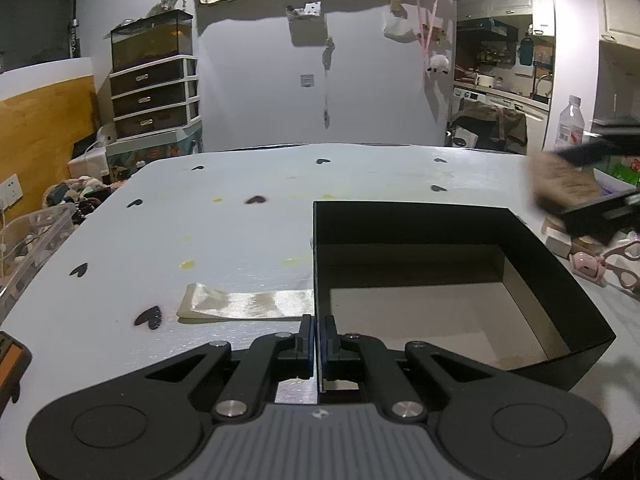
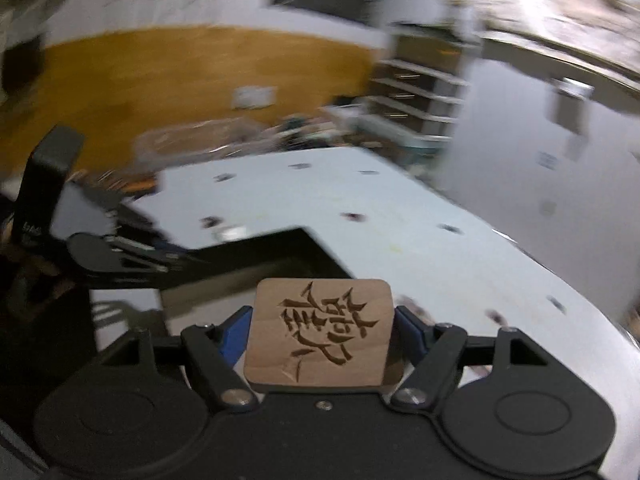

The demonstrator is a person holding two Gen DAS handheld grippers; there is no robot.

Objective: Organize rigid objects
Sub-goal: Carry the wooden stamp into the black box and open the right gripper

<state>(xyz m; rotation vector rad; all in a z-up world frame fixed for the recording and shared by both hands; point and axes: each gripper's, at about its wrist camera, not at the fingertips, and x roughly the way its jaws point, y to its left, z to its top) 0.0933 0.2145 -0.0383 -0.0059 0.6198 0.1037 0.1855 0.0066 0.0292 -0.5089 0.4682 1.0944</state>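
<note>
An open black box (image 1: pixel 552 280) with a pale bare floor sits on the white table (image 1: pixel 240 240). My left gripper (image 1: pixel 318 344) is shut on the box's near-left wall, one finger on each side. My right gripper (image 2: pixel 324 334) is shut on a square wooden tile (image 2: pixel 320 332) carved with a Chinese character. In the left wrist view the right gripper (image 1: pixel 580 184) is blurred at the far right, above the box's right edge, with the tile (image 1: pixel 560 180) in it. The box (image 2: pixel 280 248) and the left gripper (image 2: pixel 120 248) also show in the right wrist view.
A flat pale strip (image 1: pixel 248 304) lies on the table left of the box. Pink glasses (image 1: pixel 624 264), a small pink item and small boxes sit at the right edge by a water bottle (image 1: pixel 570 124). A drawer unit (image 1: pixel 154 96) stands behind the table.
</note>
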